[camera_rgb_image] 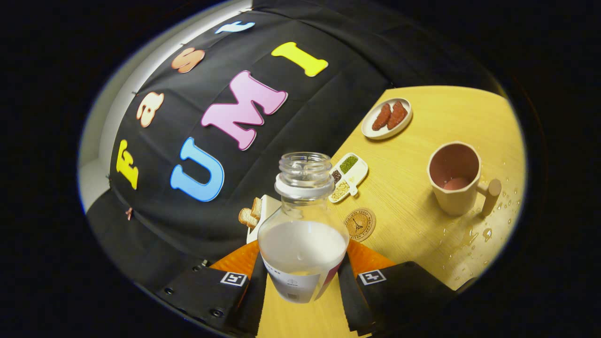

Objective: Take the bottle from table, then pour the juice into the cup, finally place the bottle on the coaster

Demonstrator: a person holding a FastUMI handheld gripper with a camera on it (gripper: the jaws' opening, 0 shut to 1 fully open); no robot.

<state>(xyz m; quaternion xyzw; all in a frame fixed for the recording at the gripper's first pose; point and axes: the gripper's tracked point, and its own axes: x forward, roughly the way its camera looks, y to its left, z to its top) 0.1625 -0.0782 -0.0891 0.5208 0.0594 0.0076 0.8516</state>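
Note:
My gripper (303, 277) is shut on a clear bottle (303, 225) with no cap, held between both fingers and lifted above the wooden table (422, 206). White liquid fills the bottle's lower body. The whole scene appears tilted. Beyond the fingers to the right stands a beige cup (454, 177) with a wooden handle and a little pale liquid in its bottom. A round cork coaster (359, 224) lies on the table just past the bottle, between it and the cup.
A small plate with two reddish sausages (388, 117) sits far back. A divided dish of beans and seeds (348, 176) lies behind the coaster. Bread pieces on a white dish (256, 213) are left of the bottle. Water drops (488, 220) spot the table near the cup.

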